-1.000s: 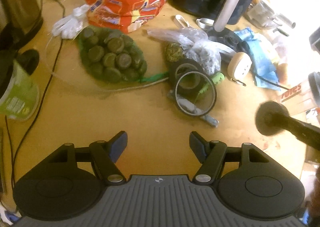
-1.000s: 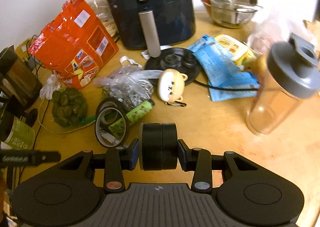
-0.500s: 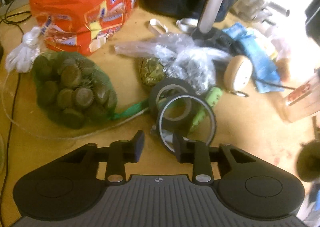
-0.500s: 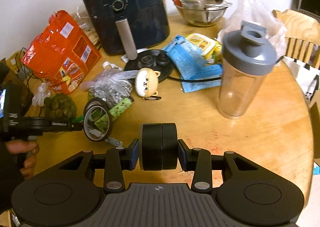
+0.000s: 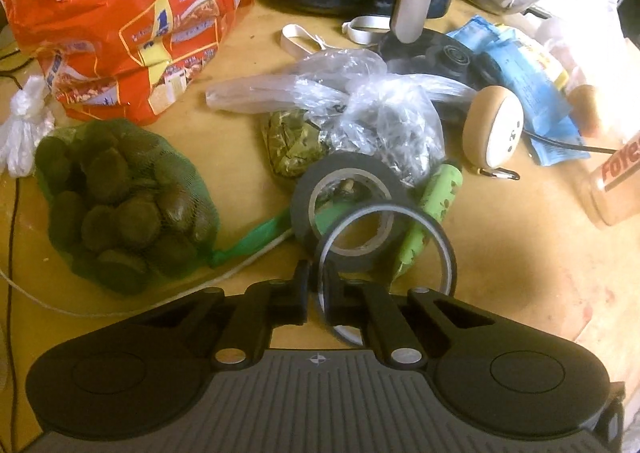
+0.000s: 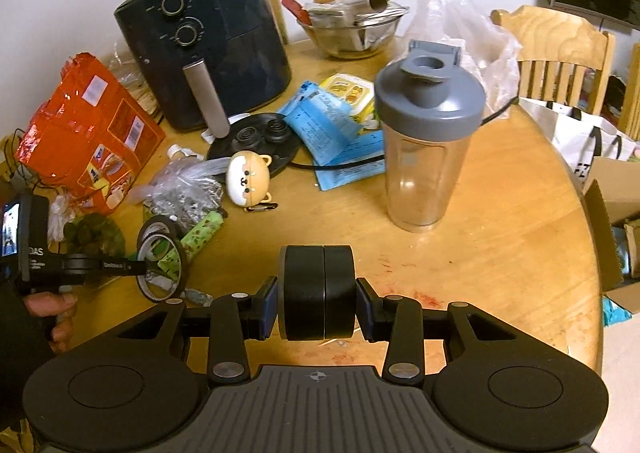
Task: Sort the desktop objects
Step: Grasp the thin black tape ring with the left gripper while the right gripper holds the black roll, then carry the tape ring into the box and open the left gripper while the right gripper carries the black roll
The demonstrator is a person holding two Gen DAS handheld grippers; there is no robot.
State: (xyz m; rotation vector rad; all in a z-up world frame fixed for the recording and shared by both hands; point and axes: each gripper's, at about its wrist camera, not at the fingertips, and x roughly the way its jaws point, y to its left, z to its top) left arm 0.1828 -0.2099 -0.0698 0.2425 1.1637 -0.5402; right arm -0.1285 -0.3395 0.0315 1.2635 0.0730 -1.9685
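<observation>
Two tape rolls overlap – left tool (image 5: 316,287) hides thin roll's (image 5: 432,231) rim.

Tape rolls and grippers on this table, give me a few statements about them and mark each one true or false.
1. The left gripper is closed on the rim of the thin tape ring. True.
2. The right gripper is empty. False: it clamps a black double disc.
3. The shaker bottle lies on its side. False: it stands upright, lid on.
4. The green roll lies beside the wide dark tape roll. True.
5. The air fryer has two dials. True.
</observation>
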